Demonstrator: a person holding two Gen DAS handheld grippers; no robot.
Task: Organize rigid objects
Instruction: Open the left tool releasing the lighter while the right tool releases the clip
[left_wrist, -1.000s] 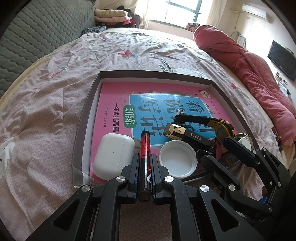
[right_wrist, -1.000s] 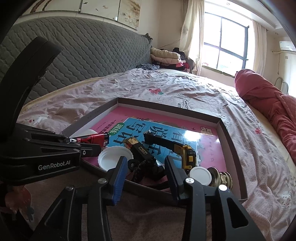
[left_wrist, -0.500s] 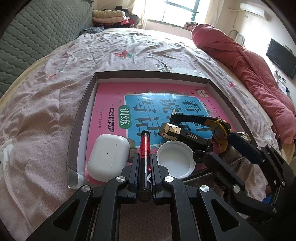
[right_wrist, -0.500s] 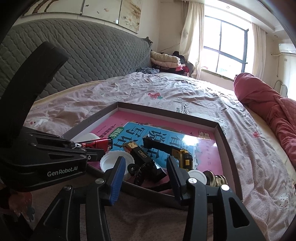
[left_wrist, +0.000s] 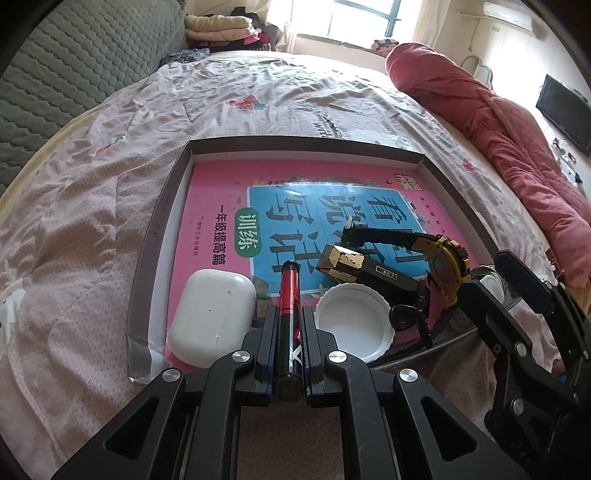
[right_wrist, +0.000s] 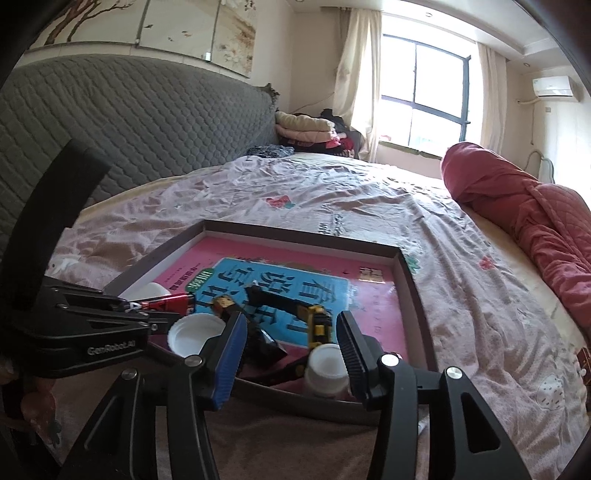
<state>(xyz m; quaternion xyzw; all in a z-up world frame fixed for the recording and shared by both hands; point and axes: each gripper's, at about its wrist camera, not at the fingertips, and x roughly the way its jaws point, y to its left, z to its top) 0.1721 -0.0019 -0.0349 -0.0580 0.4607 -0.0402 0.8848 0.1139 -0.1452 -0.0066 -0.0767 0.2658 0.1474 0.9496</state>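
Marker (left_wrist: 290, 310) sits clamped in the left hand-held gripper (left_wrist: 290, 325) over the near edge of the tray (left_wrist: 155, 236), not yet set down. Right hand-held gripper (right_wrist: 291, 339), beside it, is opening with nothing pressed between its jaws. Farther into the tray lie the earbud case (left_wrist: 210, 317), white lid (left_wrist: 351, 328), watch (left_wrist: 443, 258) and book (left_wrist: 221, 199), so most sorting looks done.

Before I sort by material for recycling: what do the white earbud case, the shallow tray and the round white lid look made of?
The earbud case looks like glossy hard plastic: smooth, rounded, with a seam line. The tray looks like matte cardboard: thin folded walls, a creased, taped corner. The lid looks like matte white plastic, with a ribbed rim.
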